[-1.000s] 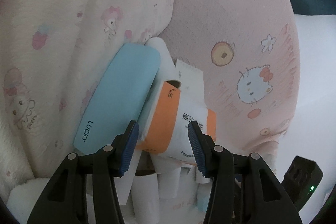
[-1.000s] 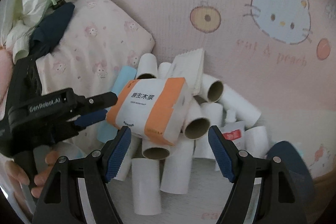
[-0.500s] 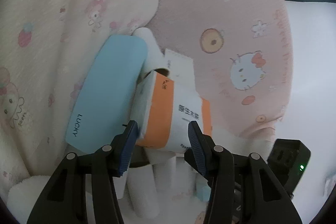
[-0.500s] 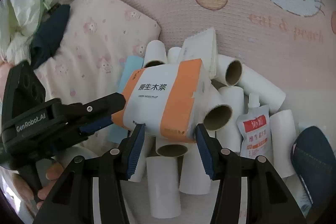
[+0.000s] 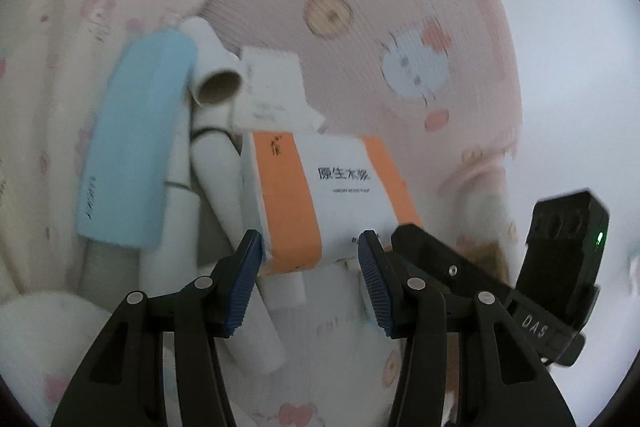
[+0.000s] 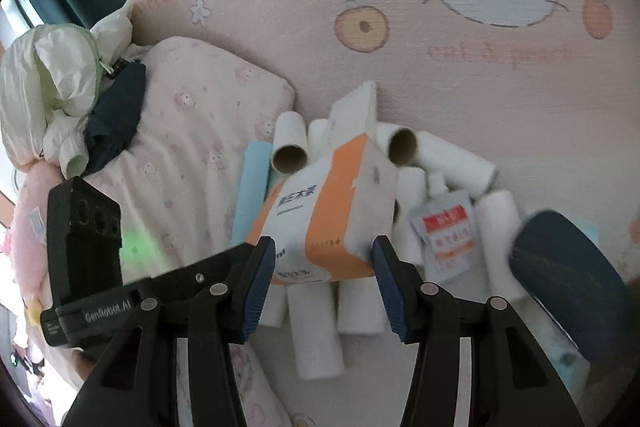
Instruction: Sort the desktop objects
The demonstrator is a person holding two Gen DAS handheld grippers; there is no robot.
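**Both claws closed on one tissue pack above the tube pile**

Far left in the right wrist view, a pale green and white crumpled jacket [image 6: 52, 75] lies on a pink patterned pillow [image 6: 192, 147], a dark navy cloth [image 6: 116, 115] just beside it; nearer the middle, a flat light blue case [image 5: 136, 143] leans along the left edge of a heap of white cardboard tubes [image 6: 316, 311], touching the leftmost of them; a white paper sachet with a serrated edge [image 5: 272, 91] stands at the far side of the heap, against the pink cartoon-cat blanket [image 6: 480, 67] that covers the bed.

The orange-and-white soft pack of tissues [image 5: 332, 195] sits tilted over the tubes, its printed face turned up; the left claw [image 5: 310, 283] pinches its near end, both blue pads pressed to the pack's sides; the right claw [image 6: 324, 283] clamps the same pack from the other side, pads likewise against the wrapper, so the pack hangs between the two tools; each camera shows the other tool's black body at its edge.

To the right of the pack, a small white pouch with a red label [image 6: 444, 235] rests on the tubes; further right, a dark blue rounded object [image 6: 568, 283] lies near, blurred, its kind unclear.
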